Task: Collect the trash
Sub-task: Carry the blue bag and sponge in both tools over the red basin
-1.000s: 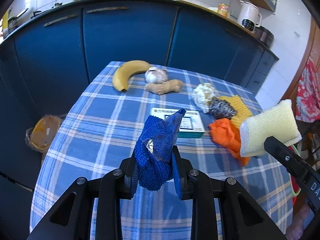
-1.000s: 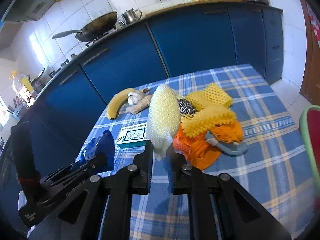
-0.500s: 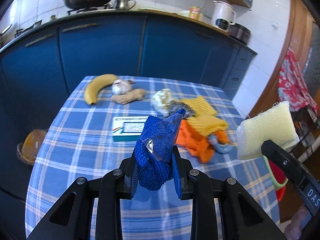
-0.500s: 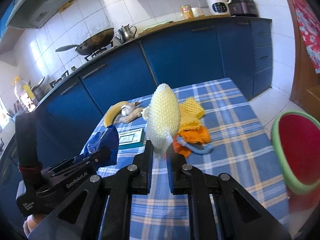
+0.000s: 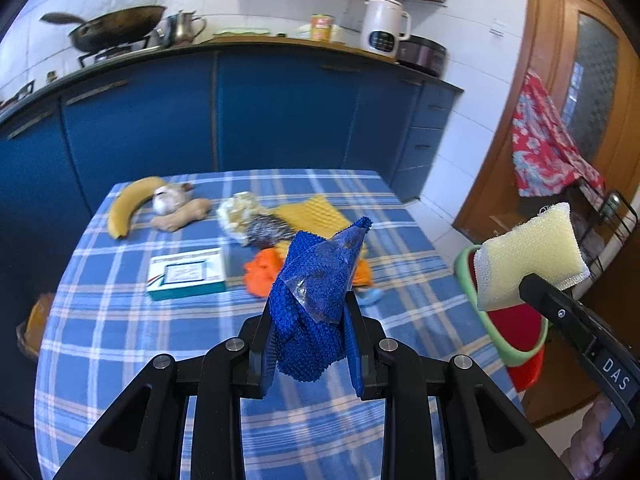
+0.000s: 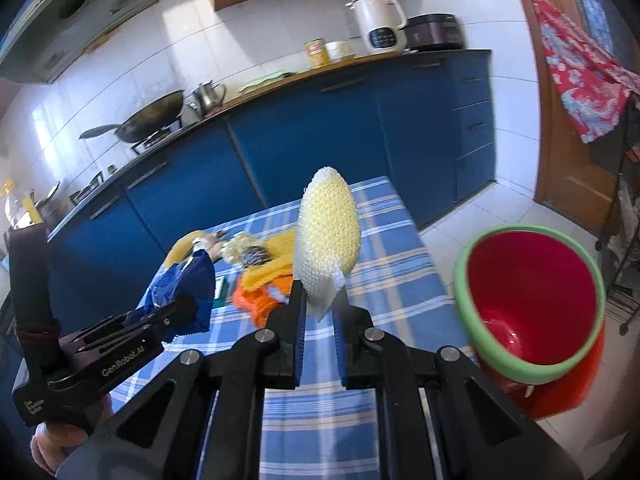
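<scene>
A: Left gripper (image 5: 310,344) — status?

B: My pads are clamped on the blue foam net (image 5: 318,300), a knobbly mesh sleeve with a patch of clear tape. Its long axis runs up and away from my fingers, the pointed tip leaning right, held above the checked tablecloth (image 5: 120,320).

A: Right gripper (image 6: 320,328)?

B: Jaws nearly together, pinching the thin white tail of the pale yellow foam net (image 6: 328,240). In my right view it stands upright as a narrow oval, edge-on. The left view shows its broad face instead: a spongy rectangular pad with rounded corners, tilted up to the right.

A: The red bin (image 6: 532,300)?

B: On the floor just beside the table's right edge, smooth red plastic with a green rim. The right view looks into its open mouth; the left view shows only a slice behind the yellow net.

A: Remaining on the table?

B: Banana (image 5: 132,204), garlic bulb (image 5: 168,200), ginger (image 5: 180,218), white crumpled wad (image 5: 238,212), metal scourer (image 5: 268,232), yellow foam sheet (image 5: 312,214), orange bag (image 5: 264,272), teal-edged box (image 5: 186,274).
</scene>
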Motion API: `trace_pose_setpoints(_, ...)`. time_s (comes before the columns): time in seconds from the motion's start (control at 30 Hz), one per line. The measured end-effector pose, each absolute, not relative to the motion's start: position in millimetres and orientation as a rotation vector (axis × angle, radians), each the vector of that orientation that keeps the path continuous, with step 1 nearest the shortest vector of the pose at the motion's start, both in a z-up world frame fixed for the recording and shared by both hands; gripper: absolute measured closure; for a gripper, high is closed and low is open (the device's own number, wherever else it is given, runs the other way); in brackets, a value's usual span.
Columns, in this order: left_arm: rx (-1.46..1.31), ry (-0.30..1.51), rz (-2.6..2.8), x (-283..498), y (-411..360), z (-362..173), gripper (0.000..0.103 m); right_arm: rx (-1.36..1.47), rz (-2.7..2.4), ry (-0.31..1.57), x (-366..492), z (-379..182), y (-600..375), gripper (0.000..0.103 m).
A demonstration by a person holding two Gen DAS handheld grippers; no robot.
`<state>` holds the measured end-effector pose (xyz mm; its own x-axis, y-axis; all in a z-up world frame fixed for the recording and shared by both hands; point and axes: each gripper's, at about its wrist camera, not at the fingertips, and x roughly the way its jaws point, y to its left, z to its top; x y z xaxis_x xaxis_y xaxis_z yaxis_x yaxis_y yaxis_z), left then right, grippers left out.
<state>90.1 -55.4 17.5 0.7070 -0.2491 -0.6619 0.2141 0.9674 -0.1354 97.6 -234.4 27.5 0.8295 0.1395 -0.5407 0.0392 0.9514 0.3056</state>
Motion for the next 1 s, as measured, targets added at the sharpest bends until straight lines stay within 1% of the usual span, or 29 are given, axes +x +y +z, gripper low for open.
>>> trace_pose_setpoints(0.3,0.023,0.732,-0.365,91,-115,26,0.074,0.329,-0.075,0.592,84,27,-278,0.088)
trace_pose_setpoints(0.63,0.112,0.739,-0.468,97,-184,22,0.074,0.372,-0.186,0.617,76,8,-335,0.088)
trace_pose_setpoints(1.0,0.201,0.802,-0.557,113,-255,-3,0.074,0.434,-0.279,0.683,77,-26,-393,0.087)
